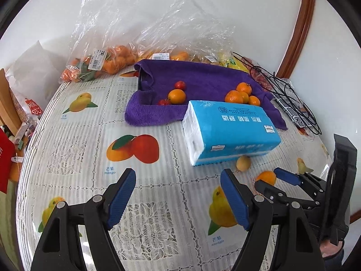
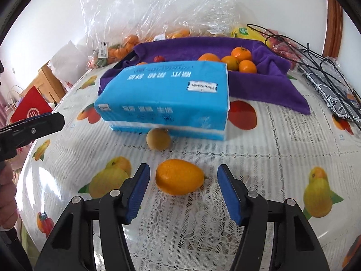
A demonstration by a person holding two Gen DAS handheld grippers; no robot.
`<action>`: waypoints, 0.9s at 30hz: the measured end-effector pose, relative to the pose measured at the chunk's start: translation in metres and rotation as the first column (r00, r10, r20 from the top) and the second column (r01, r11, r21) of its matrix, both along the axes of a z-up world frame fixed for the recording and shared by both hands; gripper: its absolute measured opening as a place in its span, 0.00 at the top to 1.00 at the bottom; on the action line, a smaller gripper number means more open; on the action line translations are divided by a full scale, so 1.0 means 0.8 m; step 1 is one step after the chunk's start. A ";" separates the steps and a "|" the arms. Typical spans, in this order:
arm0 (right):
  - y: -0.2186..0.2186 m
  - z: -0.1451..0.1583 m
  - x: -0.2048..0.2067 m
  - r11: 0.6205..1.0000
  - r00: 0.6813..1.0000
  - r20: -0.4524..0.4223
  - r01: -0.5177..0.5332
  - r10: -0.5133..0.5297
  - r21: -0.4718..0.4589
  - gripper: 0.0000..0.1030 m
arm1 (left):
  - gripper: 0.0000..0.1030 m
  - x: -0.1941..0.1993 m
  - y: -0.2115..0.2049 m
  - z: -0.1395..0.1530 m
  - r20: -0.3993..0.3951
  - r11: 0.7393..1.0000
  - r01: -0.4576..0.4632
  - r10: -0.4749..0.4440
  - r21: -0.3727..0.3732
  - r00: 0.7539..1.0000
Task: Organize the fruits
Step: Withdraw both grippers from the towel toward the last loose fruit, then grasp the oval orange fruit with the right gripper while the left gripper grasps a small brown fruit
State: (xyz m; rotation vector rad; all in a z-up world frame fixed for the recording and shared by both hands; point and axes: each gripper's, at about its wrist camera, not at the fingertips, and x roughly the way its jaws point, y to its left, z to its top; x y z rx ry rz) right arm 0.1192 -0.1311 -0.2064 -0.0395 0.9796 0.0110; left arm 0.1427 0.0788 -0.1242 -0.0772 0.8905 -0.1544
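Note:
An orange (image 2: 179, 176) lies on the fruit-print tablecloth between the blue pads of my right gripper (image 2: 183, 167); a gap shows on each side, so the pads do not press it. A small tan fruit (image 2: 158, 139) rests just beyond it against a blue tissue pack (image 2: 167, 94). On the purple towel (image 1: 203, 79) sit a cluster of oranges (image 1: 241, 94), a single orange (image 1: 176, 96) and two small red fruits (image 1: 180, 85). My left gripper (image 1: 178, 174) hangs open over bare cloth, with nothing between its fingers.
Clear plastic bags of oranges (image 1: 108, 64) lean on the wall behind the towel. Black cables and a patterned pouch (image 1: 291, 110) lie at the right. Bags and a red packet (image 2: 31, 108) crowd the table's left edge. A hand (image 2: 6, 194) shows at far left.

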 end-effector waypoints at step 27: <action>-0.071 0.027 -0.030 0.998 0.996 0.071 0.063 -0.063 -0.003 0.62 | 0.26 0.014 -0.072 -0.043 -0.068 0.994 0.103 -0.104 -0.021 0.992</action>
